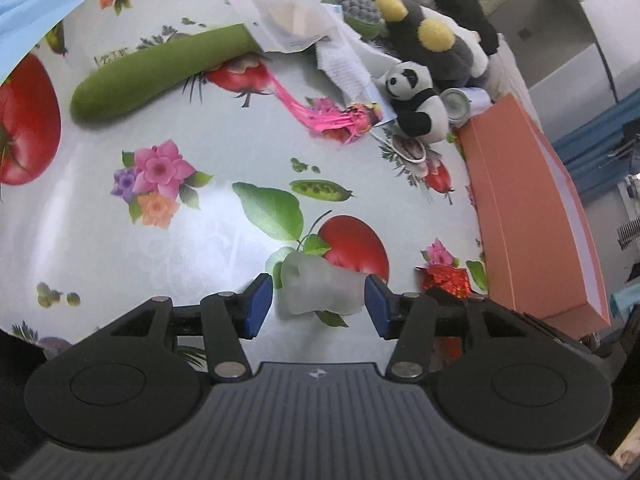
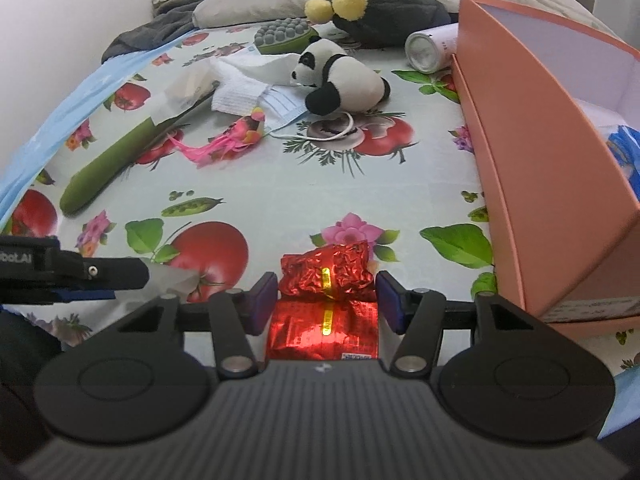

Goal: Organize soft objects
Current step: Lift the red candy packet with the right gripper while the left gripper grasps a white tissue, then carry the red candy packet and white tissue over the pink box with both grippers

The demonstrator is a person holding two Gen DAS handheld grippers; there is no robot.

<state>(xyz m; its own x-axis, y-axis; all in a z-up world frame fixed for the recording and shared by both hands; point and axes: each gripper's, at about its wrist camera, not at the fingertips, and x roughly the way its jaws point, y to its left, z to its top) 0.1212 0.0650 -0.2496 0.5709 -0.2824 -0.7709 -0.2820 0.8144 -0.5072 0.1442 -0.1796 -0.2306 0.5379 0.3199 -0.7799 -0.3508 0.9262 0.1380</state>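
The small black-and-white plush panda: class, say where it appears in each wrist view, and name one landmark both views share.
Left wrist view: the small black-and-white plush panda sits upper right, just beyond the near end of the salmon-pink cardboard box.
Right wrist view: the panda lies upper centre, left of the box.
Shared landmark: the long green plush cucumber.

Only legible txt: white letters "bot.AI", start cut off, on black left gripper body at right-wrist view's left edge; print on red foil packet, white cylinder & paper sheet too small/blurred to read.
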